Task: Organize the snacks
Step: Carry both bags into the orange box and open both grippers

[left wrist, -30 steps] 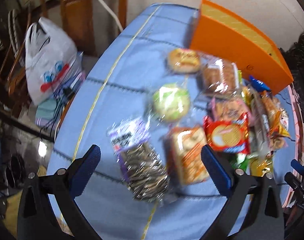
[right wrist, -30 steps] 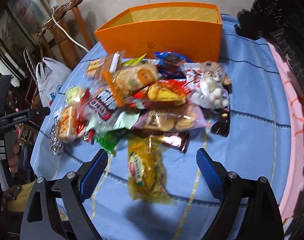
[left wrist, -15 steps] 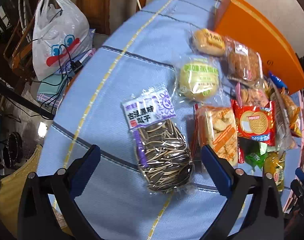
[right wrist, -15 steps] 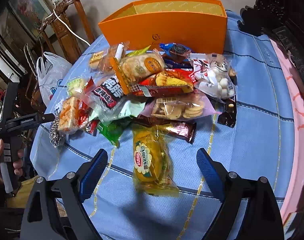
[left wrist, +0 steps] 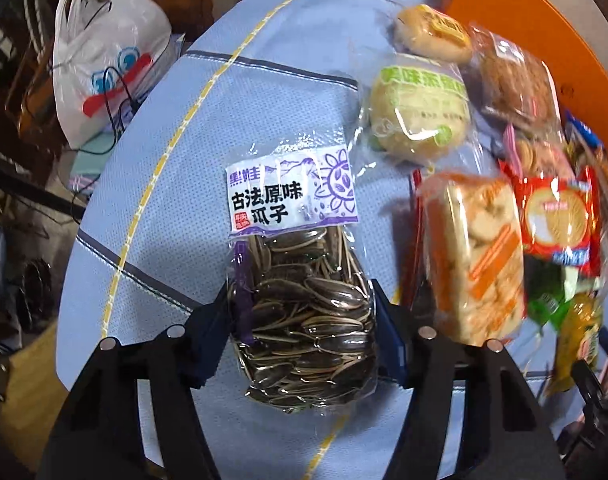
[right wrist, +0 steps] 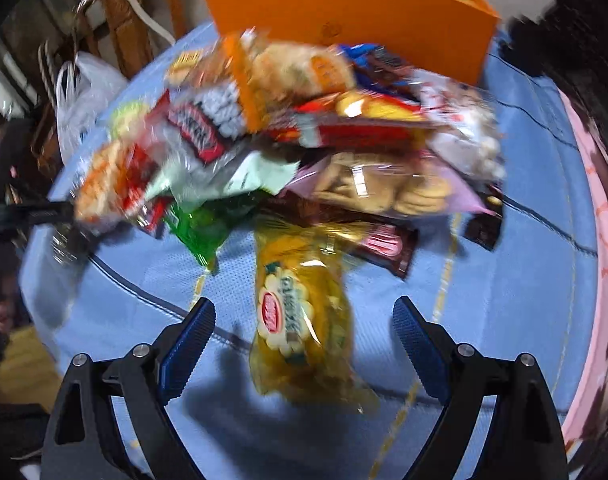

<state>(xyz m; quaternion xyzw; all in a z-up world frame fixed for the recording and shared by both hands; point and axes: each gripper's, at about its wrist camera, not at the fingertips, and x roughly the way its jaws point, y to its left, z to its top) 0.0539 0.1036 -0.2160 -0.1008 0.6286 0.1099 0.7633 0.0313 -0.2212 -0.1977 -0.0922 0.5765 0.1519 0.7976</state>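
A round desk (left wrist: 152,184) under a light blue cloth is carrying everything; at its far edge an orange box (right wrist: 343,16) is standing upright, and just in front of the box a heap of snack packets (right wrist: 304,120) is lying, many of them overlapping; beside the desk a white plastic bag (left wrist: 104,64) is hanging or leaning, I cannot tell which; a bag of sunflower seeds (left wrist: 304,288) is lying flat on the cloth, apart from the heap on its left side, and the left claw (left wrist: 300,340) is closing around the lower part of this bag, its blue pads sitting at both sides of it, seemingly touching the wrapper; a yellow packet (right wrist: 300,312) is lying at the near edge of the heap, and the right claw (right wrist: 304,344) is hanging wide apart over it, one pad on each side, not touching; the right view is blurred.
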